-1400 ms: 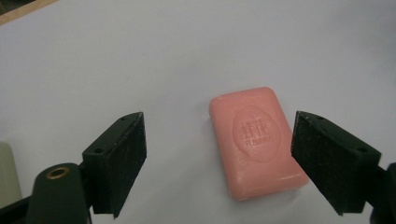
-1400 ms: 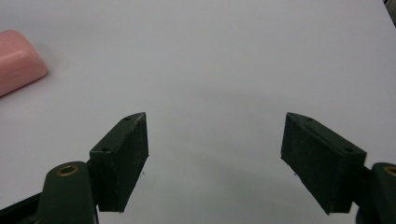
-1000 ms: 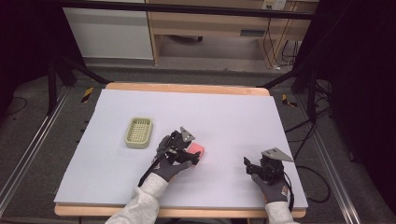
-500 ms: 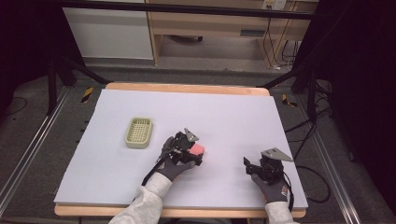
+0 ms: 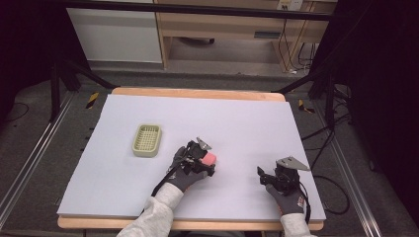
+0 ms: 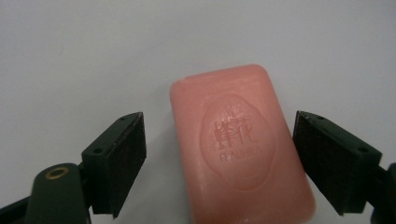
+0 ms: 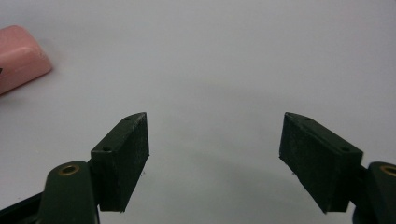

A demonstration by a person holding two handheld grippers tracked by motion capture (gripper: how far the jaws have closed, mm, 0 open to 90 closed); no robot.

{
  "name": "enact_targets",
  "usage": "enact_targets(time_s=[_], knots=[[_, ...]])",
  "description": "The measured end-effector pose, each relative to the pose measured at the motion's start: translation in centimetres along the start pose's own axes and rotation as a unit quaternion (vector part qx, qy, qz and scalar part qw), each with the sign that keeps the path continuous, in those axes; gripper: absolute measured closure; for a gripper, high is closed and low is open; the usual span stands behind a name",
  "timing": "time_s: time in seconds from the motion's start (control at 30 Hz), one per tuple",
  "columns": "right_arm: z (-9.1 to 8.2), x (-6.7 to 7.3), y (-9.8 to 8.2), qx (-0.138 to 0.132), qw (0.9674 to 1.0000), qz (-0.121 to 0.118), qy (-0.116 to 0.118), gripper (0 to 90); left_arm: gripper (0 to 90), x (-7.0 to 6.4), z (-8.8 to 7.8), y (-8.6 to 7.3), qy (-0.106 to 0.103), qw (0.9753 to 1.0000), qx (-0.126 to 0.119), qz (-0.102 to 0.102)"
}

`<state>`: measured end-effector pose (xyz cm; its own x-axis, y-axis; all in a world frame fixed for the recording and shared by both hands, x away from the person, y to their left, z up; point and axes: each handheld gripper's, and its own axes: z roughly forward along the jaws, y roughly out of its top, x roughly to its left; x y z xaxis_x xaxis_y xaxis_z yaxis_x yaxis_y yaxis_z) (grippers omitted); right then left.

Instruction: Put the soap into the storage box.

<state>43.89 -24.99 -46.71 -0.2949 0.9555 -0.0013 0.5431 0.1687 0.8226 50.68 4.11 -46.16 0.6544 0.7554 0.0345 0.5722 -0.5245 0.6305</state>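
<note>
- Soap (image 6: 240, 144) sits flat on the pale matte table cover (image 5: 237, 123), a pink rounded-corner bar with an oval stamp pressed into the top and some embossed characters, looks smooth and a bit waxy.
- Left gripper (image 6: 219, 158) has its black jaws spread wide on either side of the bar; there's a clear gap on the left side, and the right pad is just beside the soap's edge, can't tell if it's touching.
- Pads (image 6: 119, 158) are blocky wedges with a fine grainy face and little screw holes, brass-coloured rivets further back.
- From the high view the soap (image 5: 210, 158) is near the table's middle, right at the left gripper (image 5: 201, 157) tip, gloved hand (image 5: 185, 170) behind it.
- Right gripper (image 7: 215, 158) is wide open too, over bare cover, with the soap's corner (image 7: 21, 56) peeking in at upper left.
- Small pale green soap dish (image 5: 146, 140) with a slatted bottom sits well to the left, apart from everything.
</note>
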Motion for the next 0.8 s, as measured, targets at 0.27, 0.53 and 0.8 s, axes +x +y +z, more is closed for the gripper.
enact_targets(time_s=[0.27,0.53,0.8], knots=[[0.01,0.00,-0.02,0.000,1.0000,-0.001,0.002,24.5,30.2,0.07,-0.38,-0.33,-0.014,0.9999,-0.002,-0.002],[0.02,-0.03,-0.03,0.001,1.0000,0.000,0.002,24.8,33.6,0.30,-0.48,-0.51,-0.018,0.9998,-0.002,0.000],[0.03,0.01,-0.01,0.002,1.0000,0.002,0.005,25.3,26.2,0.24,-0.12,-0.12,-0.019,0.9998,0.008,0.004]])
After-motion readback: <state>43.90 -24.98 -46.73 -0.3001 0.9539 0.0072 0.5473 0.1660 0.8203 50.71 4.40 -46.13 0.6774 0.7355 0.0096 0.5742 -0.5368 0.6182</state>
